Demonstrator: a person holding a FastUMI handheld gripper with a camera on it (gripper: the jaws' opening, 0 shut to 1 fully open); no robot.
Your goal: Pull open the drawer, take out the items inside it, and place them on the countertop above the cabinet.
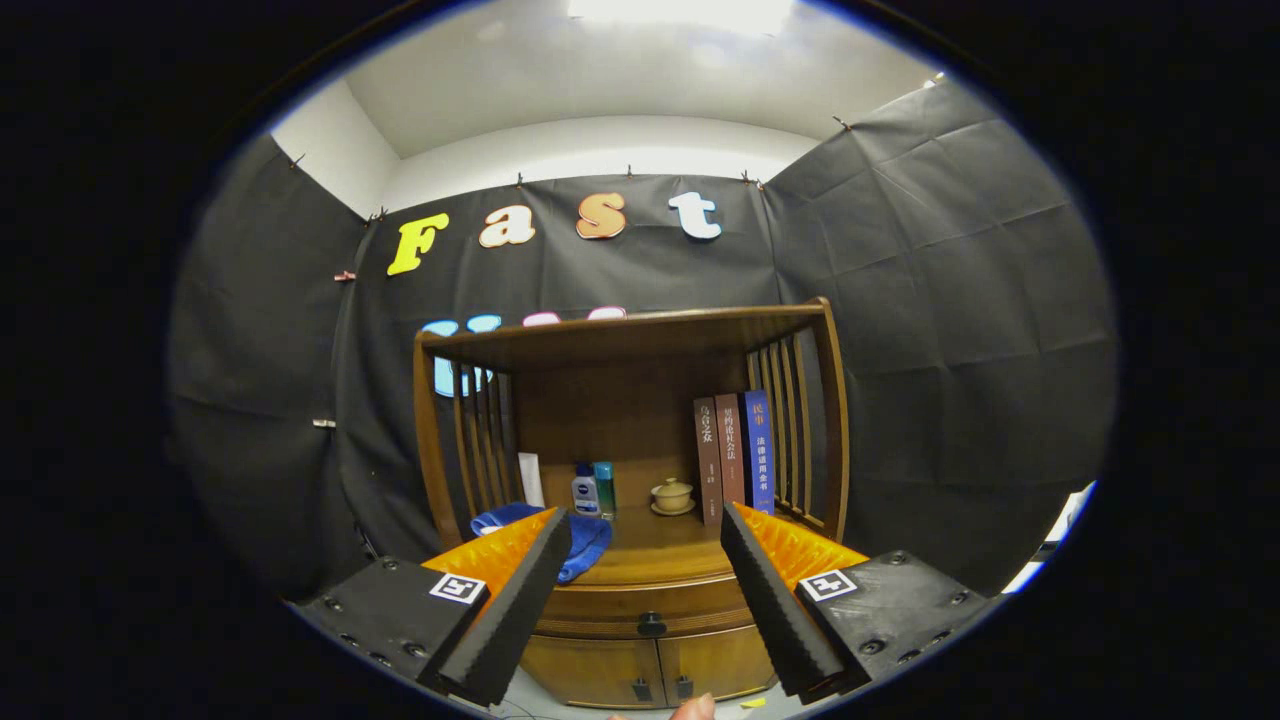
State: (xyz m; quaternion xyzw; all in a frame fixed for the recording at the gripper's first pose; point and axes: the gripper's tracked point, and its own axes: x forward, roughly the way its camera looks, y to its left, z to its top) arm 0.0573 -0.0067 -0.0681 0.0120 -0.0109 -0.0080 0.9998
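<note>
A wooden cabinet (640,560) stands beyond my fingers against the booth wall. Its drawer (640,608) sits closed under the countertop (655,545), with a dark round knob (651,625) at its middle, seen between my fingers. My gripper (645,535) is open and holds nothing; its two black foam fingers (520,610) frame the drawer from some distance. What lies inside the drawer is hidden.
On the countertop lie a blue cloth (585,535), a small white-and-blue bottle (585,492), a teal bottle (604,488), a lidded cup on a saucer (672,495) and three upright books (735,460). Two small doors (655,668) sit below the drawer. A fingertip (692,708) shows at the bottom.
</note>
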